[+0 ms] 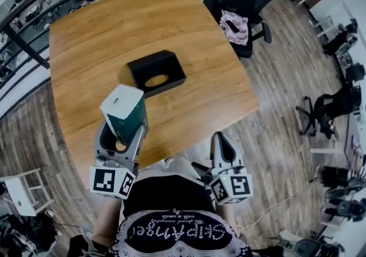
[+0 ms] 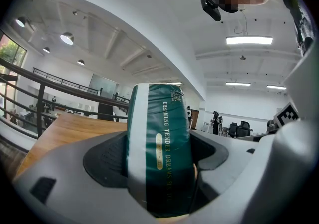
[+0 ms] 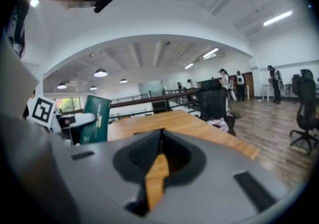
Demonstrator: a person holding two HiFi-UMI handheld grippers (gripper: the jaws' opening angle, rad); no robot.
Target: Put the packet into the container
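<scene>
Head view: the right gripper [image 1: 223, 146] hangs by the tabletop's [image 1: 86, 50] near edge, jaws together on nothing. The left gripper [image 1: 120, 136] clamps its jaws on the packet [image 1: 123, 110], held upright above the wood, long axis vertical, white end up. Just beyond, the container [image 1: 155, 72] sits mid-tabletop, its opening showing from above, with open wood on every side.

Bright ceiling light, fisheye-warped edges

The packet [image 1: 123, 107] before the container [image 1: 143, 66]
The container sat on the table [image 1: 103, 27], the packet nearer (between the left gripper's [image 1: 122, 133] jaws).
</scene>
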